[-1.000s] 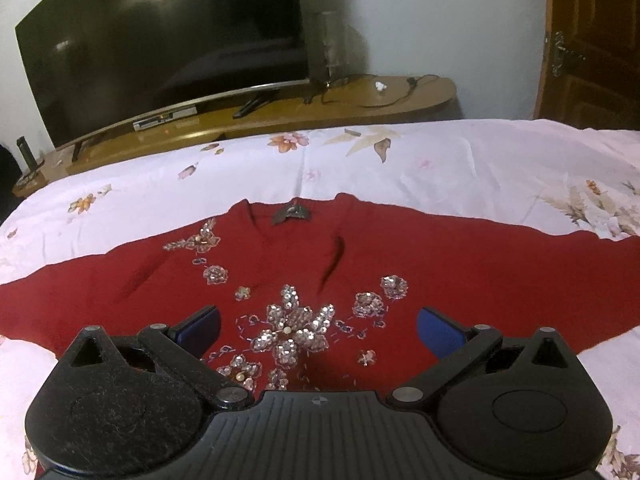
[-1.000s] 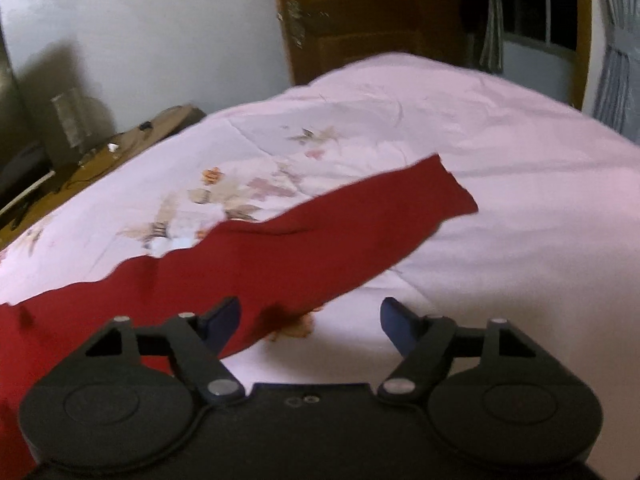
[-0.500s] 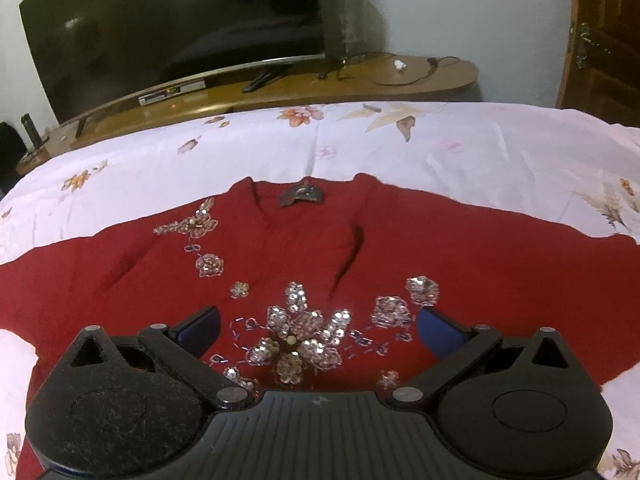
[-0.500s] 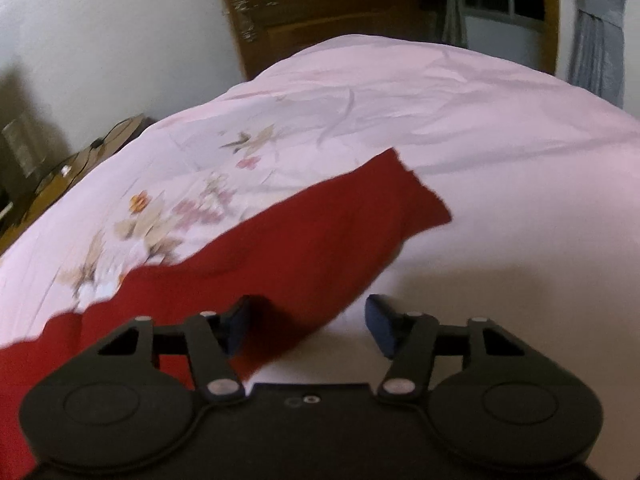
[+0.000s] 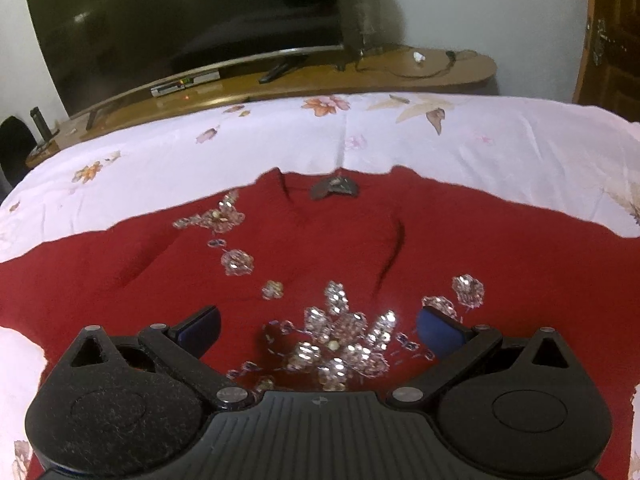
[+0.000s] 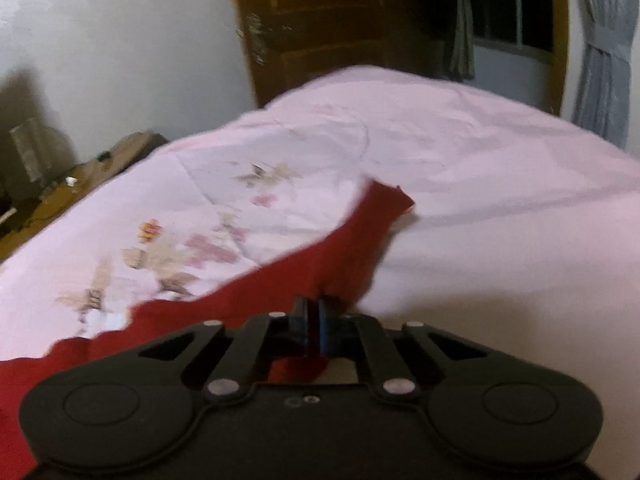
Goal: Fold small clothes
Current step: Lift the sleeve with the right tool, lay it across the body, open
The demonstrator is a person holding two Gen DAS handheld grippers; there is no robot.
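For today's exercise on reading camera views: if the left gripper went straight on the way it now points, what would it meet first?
Most likely the red sweater: the open left gripper looks down over its sequin flower. Depth is unclear, so the exact contact spot is a guess.

Light: dim indoor; ceiling lamp glare on the television
Sequins: sparkling highlights
Right view: motion-blurred; bedsheet soft
Edges: fisheye bending, dark corners
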